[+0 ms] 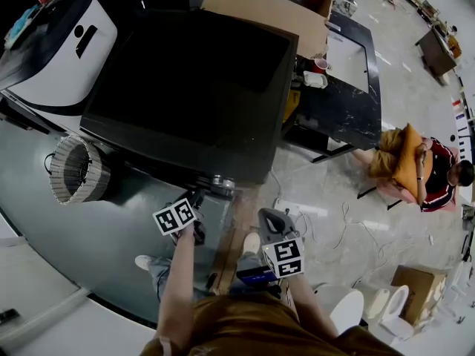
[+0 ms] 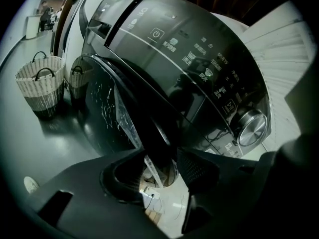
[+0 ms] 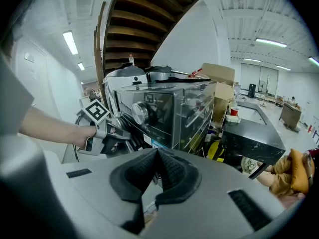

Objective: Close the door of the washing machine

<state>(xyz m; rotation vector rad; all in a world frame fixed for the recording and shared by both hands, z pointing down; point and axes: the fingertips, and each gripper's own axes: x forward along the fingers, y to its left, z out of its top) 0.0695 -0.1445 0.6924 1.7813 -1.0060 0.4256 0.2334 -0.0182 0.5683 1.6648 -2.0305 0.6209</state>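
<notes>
Between the left tongs [image 2: 160, 169], the door edge [image 2: 153, 133] vanishes.

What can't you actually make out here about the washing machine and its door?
- Drum opening: in the head view the top of the washing machine hides its front; in the left gripper view the door covers it.
- Grip: the door's edge runs between the parted jaws of the left gripper; whether it is clamped is unclear.
- Control panel labels: too small and blurred in the left gripper view.
</notes>
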